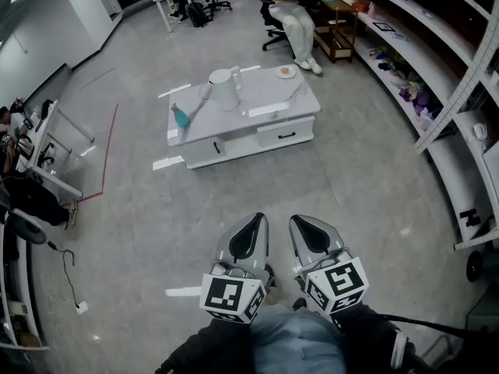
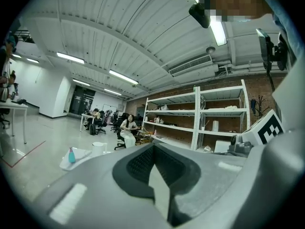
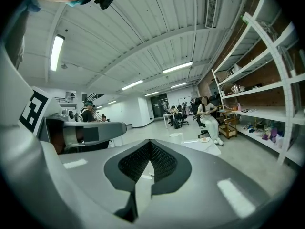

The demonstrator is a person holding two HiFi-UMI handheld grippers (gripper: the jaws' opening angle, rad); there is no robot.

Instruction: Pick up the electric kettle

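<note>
The kettle [image 1: 224,89] stands upright near the middle of the desk [image 1: 261,84], with a teal bottle [image 1: 181,117] toward the desk's left end and a plate [image 1: 286,72] near its far right corner. The left gripper [image 1: 256,220] and the right gripper [image 1: 299,221] hang side by side over the floor [image 1: 140,209], well short of the desk. Each has its jaws clenched together on nothing.
</note>
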